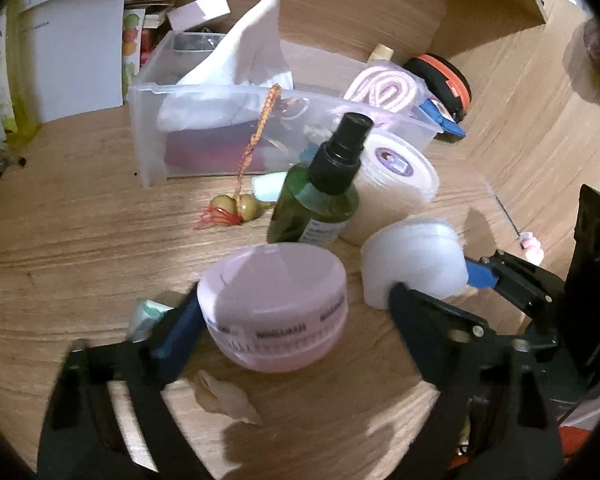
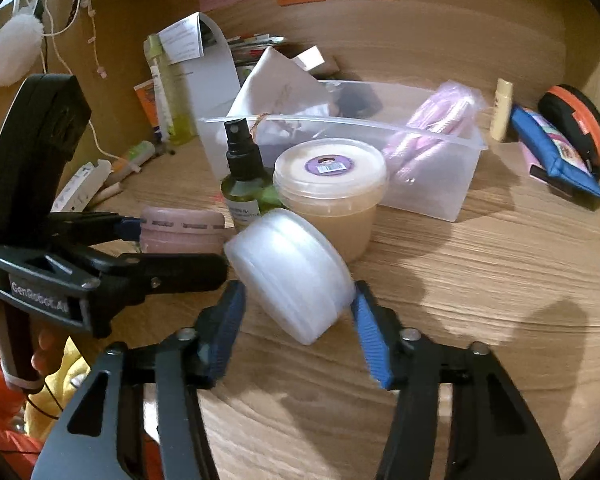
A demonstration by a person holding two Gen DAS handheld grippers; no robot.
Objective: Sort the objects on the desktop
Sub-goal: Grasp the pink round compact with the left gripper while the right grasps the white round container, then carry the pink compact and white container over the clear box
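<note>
A low pink jar stands on the wooden desk between the fingers of my left gripper. The left blue pad rests against it, while the right finger stands clear of its side, so this gripper is open. Beside it, a white round jar leans tilted between the blue pads of my right gripper, which is shut on it. The right wrist view also shows the pink jar at the left gripper's tips.
Just behind stand a green spray bottle and a lidded beige tub. A clear plastic bin holds cloth and pink cord. A gourd charm hangs over its rim. A blue pouch and an orange-black case lie to the right.
</note>
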